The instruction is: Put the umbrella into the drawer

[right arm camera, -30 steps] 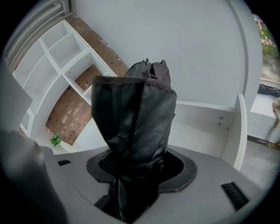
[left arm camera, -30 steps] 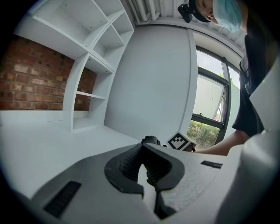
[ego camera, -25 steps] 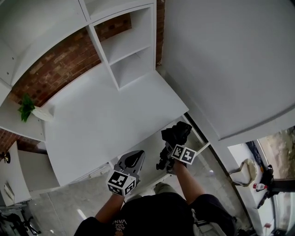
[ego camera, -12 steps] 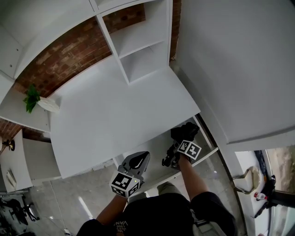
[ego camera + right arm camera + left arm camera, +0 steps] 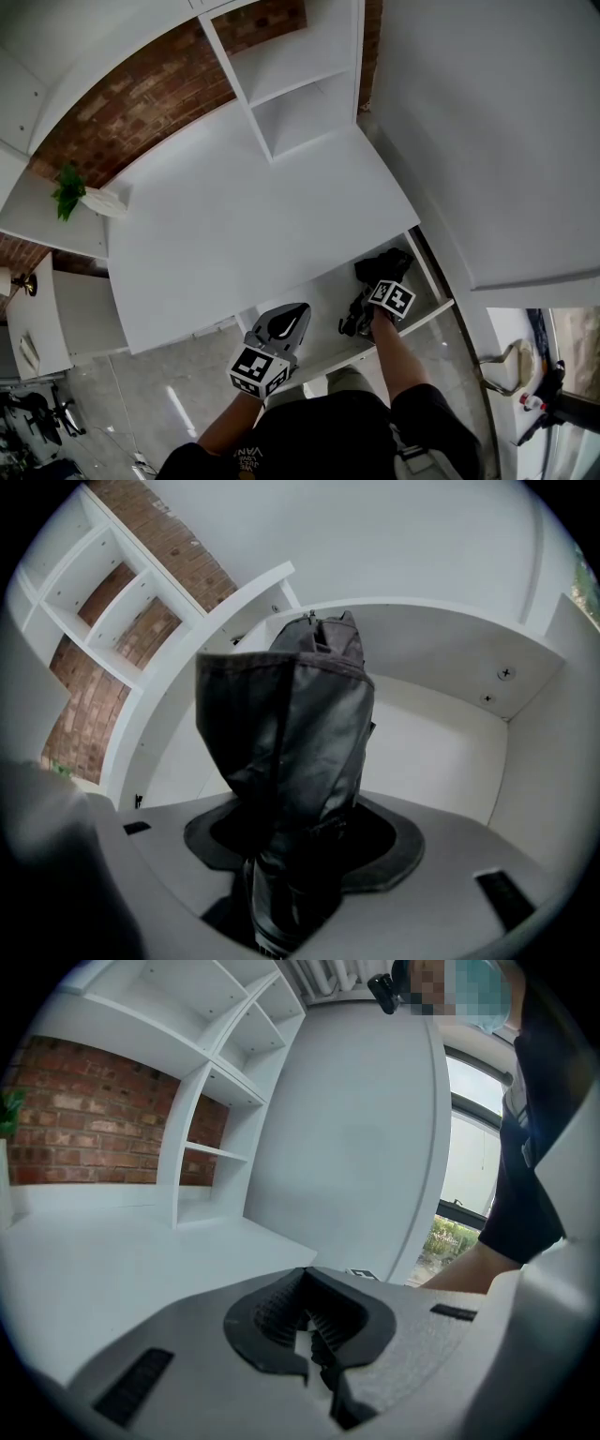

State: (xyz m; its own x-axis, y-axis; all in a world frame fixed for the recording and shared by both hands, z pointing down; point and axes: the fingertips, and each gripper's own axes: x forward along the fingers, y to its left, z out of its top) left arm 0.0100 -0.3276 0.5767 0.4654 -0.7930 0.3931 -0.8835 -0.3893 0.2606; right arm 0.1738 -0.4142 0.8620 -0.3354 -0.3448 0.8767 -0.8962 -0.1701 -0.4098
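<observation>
A white desk [image 5: 234, 225] stands against a red brick wall [image 5: 141, 89]. A white open shelf unit [image 5: 300, 84] rises from its far right corner, and a plain white wall [image 5: 487, 122] runs along its right side. At the left a lower white shelf [image 5: 56, 234] bears a small green plant [image 5: 67, 190], and the floor [image 5: 141, 412] is glossy pale grey tile catching streaks of light. In the left gripper view, a dark-framed window [image 5: 464, 1185] shows daylight and greenery outside.

Left gripper [image 5: 307, 1316] fingers together, nothing between; white desk [image 5: 112, 1241], brick wall [image 5: 84, 1119] behind
</observation>
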